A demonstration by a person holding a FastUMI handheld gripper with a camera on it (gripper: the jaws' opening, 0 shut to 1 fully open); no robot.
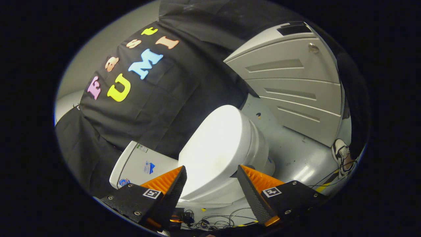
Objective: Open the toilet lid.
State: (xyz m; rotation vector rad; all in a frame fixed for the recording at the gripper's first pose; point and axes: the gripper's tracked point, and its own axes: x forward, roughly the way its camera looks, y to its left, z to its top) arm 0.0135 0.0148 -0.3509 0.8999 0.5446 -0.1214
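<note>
Mount: rides on the gripper [211, 176], looking forward along both fingers [171, 184], which enter from 6 o'clock, spread apart.
Height: above the toilet lid [215, 148], looking down at a slant.
Roll: tilted, so the floor [296, 144] runs off toward 4 o'clock and the cistern [138, 164] sits at 8 o'clock.
Nearness: close; lid just ahead of and between the fingertips.
Far field: black cloth wall [184, 85] from 9 to 12 o'clock, grey panelled door [296, 85] at 2 o'clock, a person's shoe [340, 152] at 4 o'clock, cables [213, 222] at 6 o'clock.
Lens: fisheye, straight edges bowed.
</note>
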